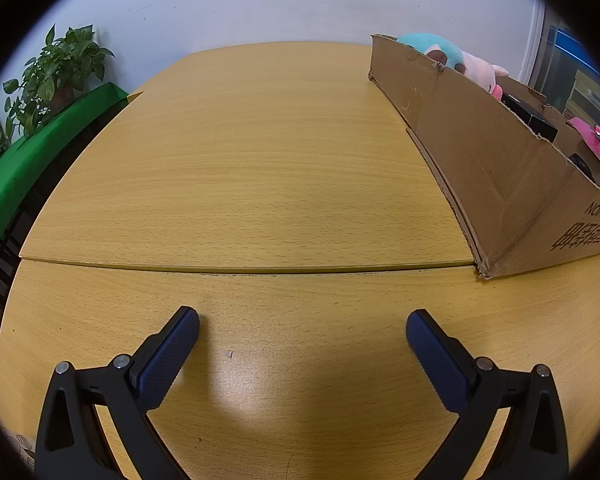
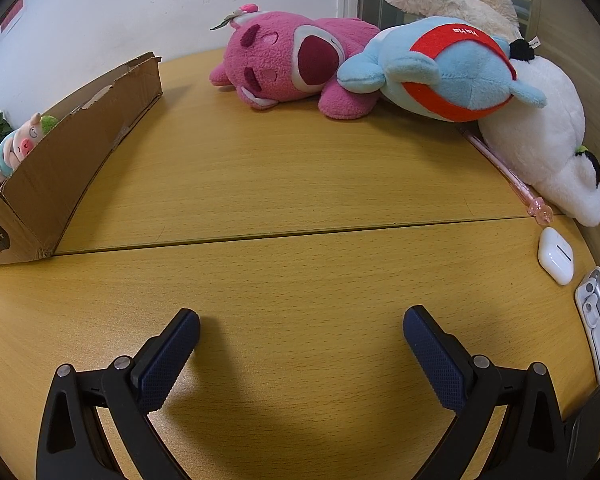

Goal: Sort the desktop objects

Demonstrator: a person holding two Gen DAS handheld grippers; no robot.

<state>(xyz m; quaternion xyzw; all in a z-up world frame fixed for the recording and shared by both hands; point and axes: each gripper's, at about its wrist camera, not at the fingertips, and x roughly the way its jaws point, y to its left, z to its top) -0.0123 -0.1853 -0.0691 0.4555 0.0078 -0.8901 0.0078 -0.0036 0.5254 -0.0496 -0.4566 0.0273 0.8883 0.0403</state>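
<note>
My left gripper (image 1: 302,322) is open and empty over bare wooden table, left of a cardboard box (image 1: 480,160) that holds plush toys (image 1: 472,66) and dark items. My right gripper (image 2: 300,320) is open and empty above the table. Ahead of it lie a pink plush bear (image 2: 292,64), a blue plush with a red band (image 2: 452,68) and a white plush (image 2: 548,148). A pink pen (image 2: 512,176) lies beside the white plush. A white earbud case (image 2: 556,256) sits at the right. The same box (image 2: 68,156) stands at the left with a small pig plush (image 2: 18,148) inside.
A seam (image 1: 240,269) crosses the wooden table (image 1: 240,160). Potted plants (image 1: 56,76) and a green board (image 1: 40,152) stand past the table's left edge. A silver metal object (image 2: 598,320) lies at the right table edge. A white wall is behind.
</note>
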